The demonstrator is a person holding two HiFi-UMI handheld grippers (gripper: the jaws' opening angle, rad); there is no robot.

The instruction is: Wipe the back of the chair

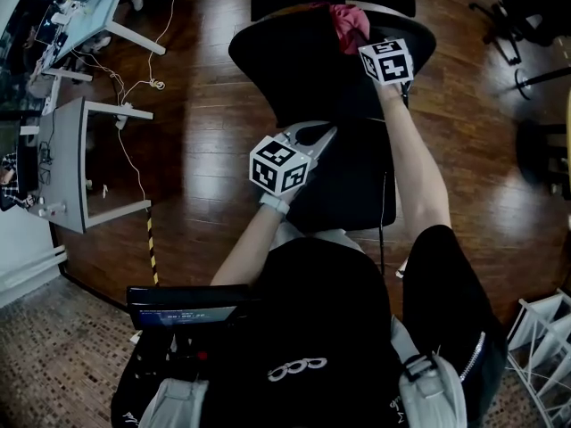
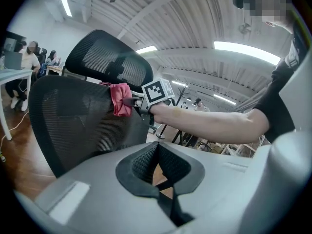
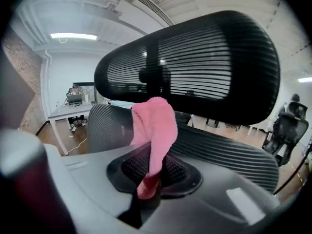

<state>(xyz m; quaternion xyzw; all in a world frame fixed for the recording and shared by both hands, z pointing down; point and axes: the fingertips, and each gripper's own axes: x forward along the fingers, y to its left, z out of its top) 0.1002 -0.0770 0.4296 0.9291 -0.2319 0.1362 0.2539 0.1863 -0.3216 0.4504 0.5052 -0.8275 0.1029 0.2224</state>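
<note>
— Where was the cloth [image 3: 156, 130] at that moment?

— In the right claw [image 3: 148, 179]. Its jaws were clenched on the lower end of the pink cloth, and the rest stood up out of them and folded over at the top.

— And where against the chair?

— High on the chair back [image 2: 73, 116], at its upper edge, just under the headrest [image 2: 109, 62]. In the left gripper view the cloth hung against the black mesh there, with the right arm stretched out level towards it. In the head view it showed as a pink patch near the top of the back, just beside the right claw's marker cube.

— What of the left claw [image 2: 157, 152]?

— Its jaws were closed, the ribbed pads meeting along a line, with nothing between them. It sat lower and nearer the person than the right one, over the chair's seat [image 1: 348, 185], apart from the cloth.

— What surrounded the chair?

— A dark wooden floor [image 1: 205, 105] beneath it, and a grey desk [image 1: 71, 163] well off to the person's left with cables trailing beside it. People sat at another desk far back in the room.
</note>
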